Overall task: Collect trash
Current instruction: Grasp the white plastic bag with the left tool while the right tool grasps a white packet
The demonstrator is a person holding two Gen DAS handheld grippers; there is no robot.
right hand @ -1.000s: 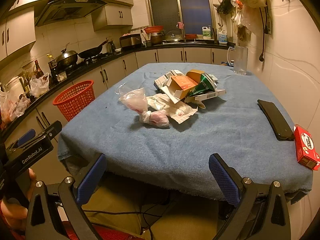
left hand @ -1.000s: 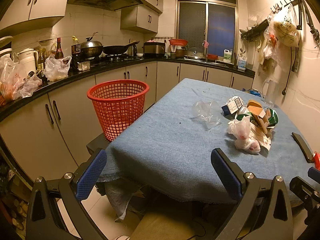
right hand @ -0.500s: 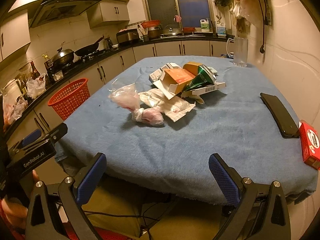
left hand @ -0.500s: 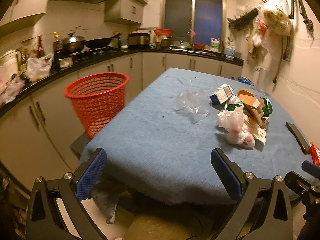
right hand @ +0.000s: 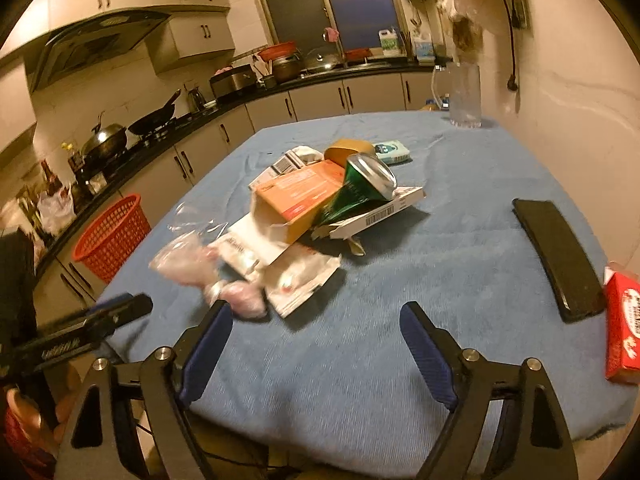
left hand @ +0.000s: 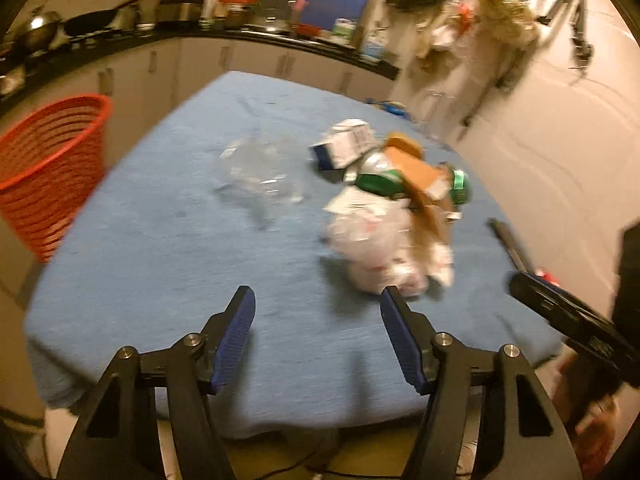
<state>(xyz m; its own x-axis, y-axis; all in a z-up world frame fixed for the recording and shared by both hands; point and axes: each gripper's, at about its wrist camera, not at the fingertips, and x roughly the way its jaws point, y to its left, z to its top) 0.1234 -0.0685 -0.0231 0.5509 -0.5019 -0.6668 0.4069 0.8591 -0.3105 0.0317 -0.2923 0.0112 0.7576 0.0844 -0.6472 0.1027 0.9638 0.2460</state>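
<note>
A heap of trash lies mid-table on the blue cloth: a crushed green can, an orange carton, white wrappers, a pinkish knotted bag and a clear crumpled bag. The pinkish bag also shows in the left wrist view. A red mesh basket stands left of the table. My left gripper is open and empty over the near table edge, its right finger near the bag. My right gripper is open and empty just short of the wrappers.
A black phone and a red box lie on the table's right side. A clear pitcher stands at the far right corner. Kitchen counters with pans run along the left and back. Bags hang on the right wall.
Both grippers have moved forward over the table toward the trash heap, which now looks much nearer. The left view has swung right, so the basket sits at its left edge. Jaws stay open.
</note>
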